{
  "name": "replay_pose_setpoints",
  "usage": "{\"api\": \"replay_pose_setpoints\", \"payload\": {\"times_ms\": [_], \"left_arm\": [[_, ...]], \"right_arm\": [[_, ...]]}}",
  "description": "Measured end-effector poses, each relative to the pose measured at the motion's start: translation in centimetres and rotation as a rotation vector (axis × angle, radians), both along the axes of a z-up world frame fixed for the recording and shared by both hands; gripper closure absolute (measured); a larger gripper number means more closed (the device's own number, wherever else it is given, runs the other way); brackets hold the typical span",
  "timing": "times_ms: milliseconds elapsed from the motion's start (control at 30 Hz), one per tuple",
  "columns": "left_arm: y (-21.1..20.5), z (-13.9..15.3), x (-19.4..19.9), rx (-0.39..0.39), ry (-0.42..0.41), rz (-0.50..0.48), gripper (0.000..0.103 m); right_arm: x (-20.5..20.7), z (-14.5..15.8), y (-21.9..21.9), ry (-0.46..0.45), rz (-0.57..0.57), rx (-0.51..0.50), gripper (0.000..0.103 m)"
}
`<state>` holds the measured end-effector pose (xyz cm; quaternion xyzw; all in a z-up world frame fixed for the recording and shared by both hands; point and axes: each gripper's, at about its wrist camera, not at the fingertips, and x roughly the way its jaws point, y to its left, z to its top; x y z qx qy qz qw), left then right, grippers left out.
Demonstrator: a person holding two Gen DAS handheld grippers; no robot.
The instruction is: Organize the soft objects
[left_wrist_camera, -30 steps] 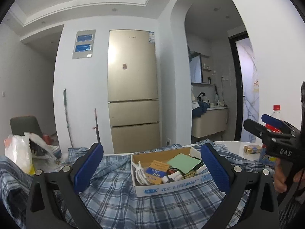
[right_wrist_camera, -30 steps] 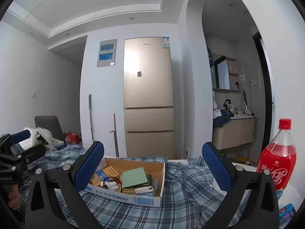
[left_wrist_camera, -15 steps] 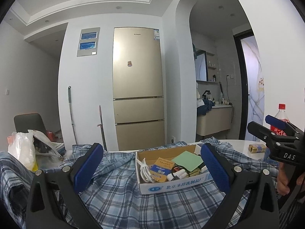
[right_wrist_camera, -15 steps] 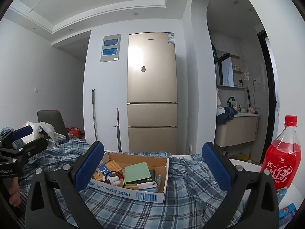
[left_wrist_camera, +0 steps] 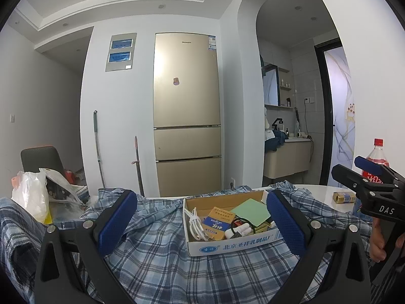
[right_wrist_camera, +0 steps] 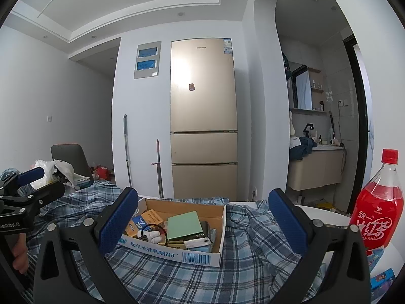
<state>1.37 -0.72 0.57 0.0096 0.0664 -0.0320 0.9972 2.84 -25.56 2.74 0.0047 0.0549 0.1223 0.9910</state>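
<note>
Plaid shirt [right_wrist_camera: 177, 273] spread over the table [right_wrist_camera: 324, 212]; its middle is occupied by an open cardboard box [right_wrist_camera: 202, 254]. The right edge is blocked by a red bottle [right_wrist_camera: 377, 212]; cloth beside the box lies unobstructed.

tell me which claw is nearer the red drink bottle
Right. The red drink bottle stands just off the right claw, beside its right finger. The left claw is farther, over the plaid shirt beyond the cardboard box.

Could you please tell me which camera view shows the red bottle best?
The right wrist view: the bottle stands near and whole, label readable. In the left wrist view it is far off, its lower part hidden behind the right hand-held gripper.
</note>
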Motion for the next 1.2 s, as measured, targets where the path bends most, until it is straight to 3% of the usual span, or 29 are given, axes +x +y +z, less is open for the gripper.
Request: {"api": "replay_pose_setpoints", "payload": {"times_ms": [1200], "left_arm": [[-0.36, -0.22, -0.19, 0.022, 0.003, 0.012, 0.000]], "right_arm": [[0.45, -0.28, 0.24, 0.018, -0.018, -0.013, 0.000]]}}
